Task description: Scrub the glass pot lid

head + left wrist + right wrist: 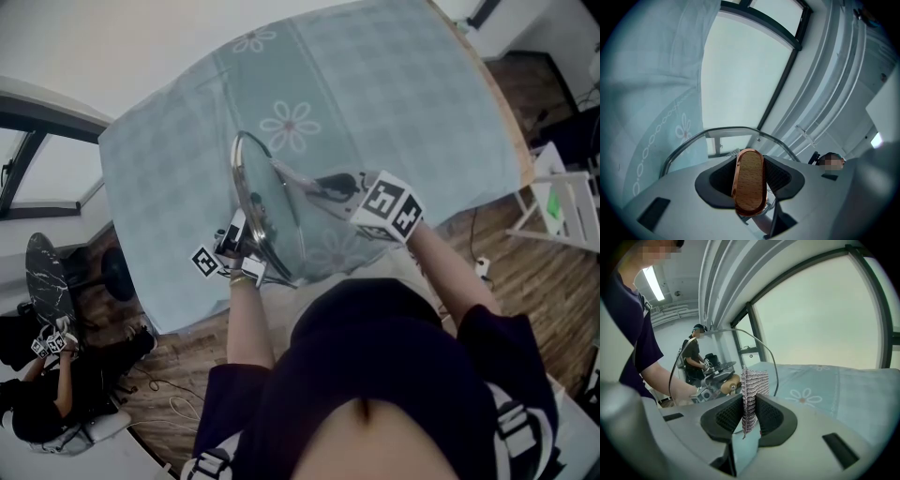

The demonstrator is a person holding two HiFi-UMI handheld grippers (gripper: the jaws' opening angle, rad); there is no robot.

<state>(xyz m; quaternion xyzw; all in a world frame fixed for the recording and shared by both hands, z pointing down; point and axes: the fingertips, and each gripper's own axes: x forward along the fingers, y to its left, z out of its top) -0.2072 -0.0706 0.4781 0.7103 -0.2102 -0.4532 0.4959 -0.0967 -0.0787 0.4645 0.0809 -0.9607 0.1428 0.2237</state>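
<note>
Clamping the wooden knob (750, 180), the left hand-held gripper (236, 246) holds the glass pot lid (272, 204) upright (steel rim (726, 129) on edge) above the counter's (500, 108) near edge. The right hand-held gripper (749, 414) is closed on a knitted scrub cloth (753, 384), just beside the glass, with open tablecloth (375, 84) beyond.

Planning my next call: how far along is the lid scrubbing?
Done: the left gripper is clamped on the wooden knob, holding the glass lid upright. In hand: the right gripper grips the scrub cloth close to the glass; contact unclear. Left: the scrubbing itself; the glass shows no sign either way.
</note>
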